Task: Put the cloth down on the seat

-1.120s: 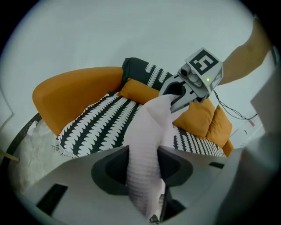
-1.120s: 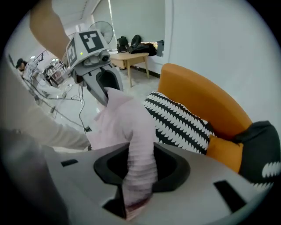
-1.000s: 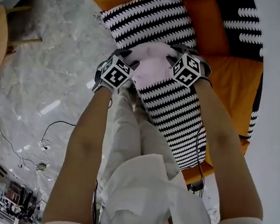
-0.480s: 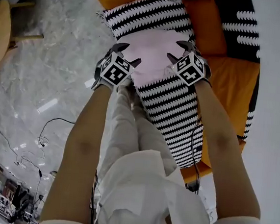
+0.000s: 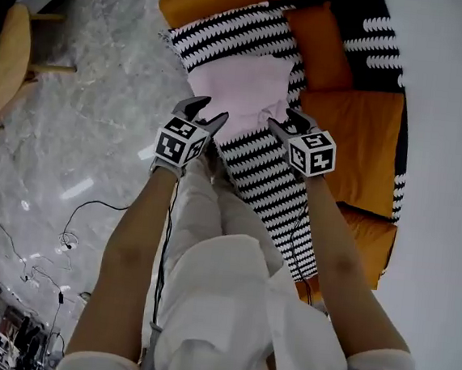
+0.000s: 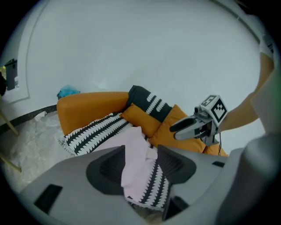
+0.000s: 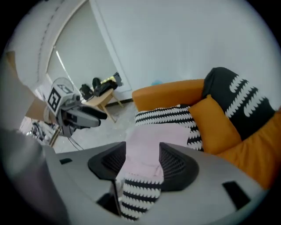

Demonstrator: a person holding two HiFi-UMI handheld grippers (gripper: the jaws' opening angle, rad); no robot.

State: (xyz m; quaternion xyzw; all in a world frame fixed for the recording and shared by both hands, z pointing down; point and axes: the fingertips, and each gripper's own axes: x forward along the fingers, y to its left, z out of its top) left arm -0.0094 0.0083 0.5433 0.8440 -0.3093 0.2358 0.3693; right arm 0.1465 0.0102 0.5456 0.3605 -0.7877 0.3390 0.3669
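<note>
A pale pink cloth point(image 5: 240, 87) lies spread on the black-and-white zigzag throw point(image 5: 273, 168) that covers the orange sofa seat point(image 5: 357, 143). My left gripper point(image 5: 208, 111) hovers just short of the cloth's near left edge. Its jaws are closing and nothing is between them. My right gripper point(image 5: 286, 120) stands open at the cloth's near right corner, clear of it. In the left gripper view the cloth point(image 6: 136, 154) shows past the jaws, with the right gripper point(image 6: 197, 125) beyond. The right gripper view has the cloth point(image 7: 151, 140) ahead and the left gripper point(image 7: 74, 114) at the left.
A dark cushion with white zigzags point(image 5: 376, 31) and an orange cushion point(image 5: 327, 35) sit at the sofa's back. A wooden chair point(image 5: 3, 61) stands on the marble floor at the left. Cables point(image 5: 81, 223) trail across the floor. The person's legs stand against the sofa front.
Both grippers have opened, let go of the cloth and drawn back toward the person. The cloth now lies flat on the throw.
</note>
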